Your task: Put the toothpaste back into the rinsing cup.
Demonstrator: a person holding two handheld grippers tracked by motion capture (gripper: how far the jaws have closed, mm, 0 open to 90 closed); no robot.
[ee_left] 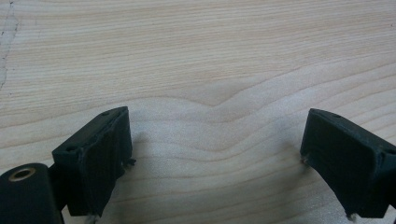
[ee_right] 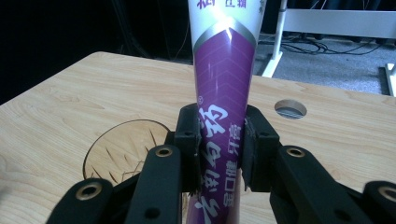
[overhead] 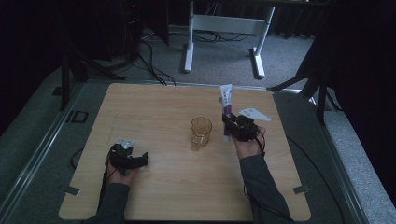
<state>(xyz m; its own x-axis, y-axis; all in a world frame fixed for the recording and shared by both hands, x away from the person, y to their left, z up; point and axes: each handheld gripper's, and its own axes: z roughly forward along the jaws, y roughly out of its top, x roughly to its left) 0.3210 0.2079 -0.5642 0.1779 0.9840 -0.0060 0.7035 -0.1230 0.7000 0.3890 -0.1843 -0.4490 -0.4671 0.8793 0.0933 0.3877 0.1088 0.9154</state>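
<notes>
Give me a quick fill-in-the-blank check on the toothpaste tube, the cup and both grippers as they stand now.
1. The right gripper is shut on the ____ and white toothpaste tube.
2. The amber glass cup stands on the wooden table to the ____ of the tube in the high view.
3. The left gripper has its jaws ____, with bare wood between them.

Missing words: purple; left; open

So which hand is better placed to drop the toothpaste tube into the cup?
Right. The right gripper is already shut on the toothpaste tube, held upright just beside the cup. The left gripper is open, empty, over bare table.
</notes>
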